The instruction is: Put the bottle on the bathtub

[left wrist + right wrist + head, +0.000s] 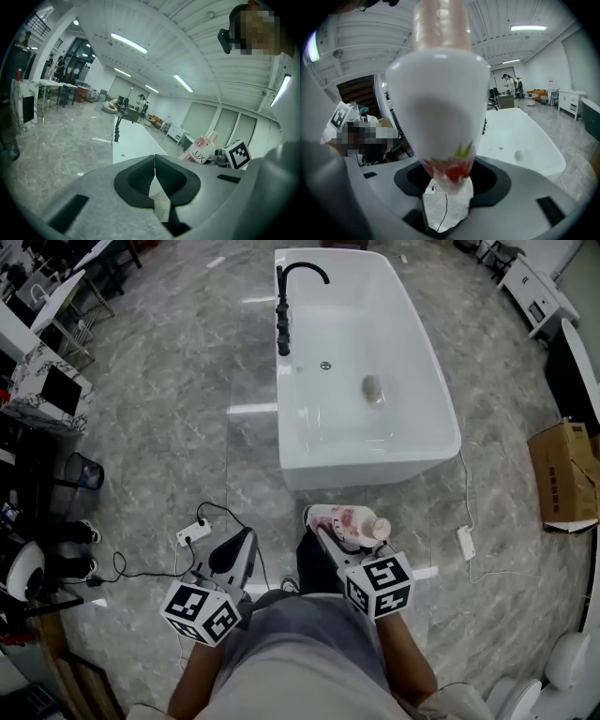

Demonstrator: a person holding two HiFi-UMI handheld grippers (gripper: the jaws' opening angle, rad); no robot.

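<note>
Since the bathtub [441, 451] stands just ahead of you, your right gripper [328, 531] is clamped on the bottle's [354, 523] base, carrying it sideways above the floor, while your left gripper [236, 554] hangs closed and empty.

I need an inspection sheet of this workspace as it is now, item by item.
Surface: grey marble floor.
Job's things: bottle held short of the white bathtub; no bottle on it yet.
Clutter: cardboard box right, bin left.
Grippers: left hand-held gripper shut, empty; right hand-held gripper shut on bottle.
Cables: power strip with black cable; white cable beside bathtub.
Surroundings: desks, distant people.
</note>
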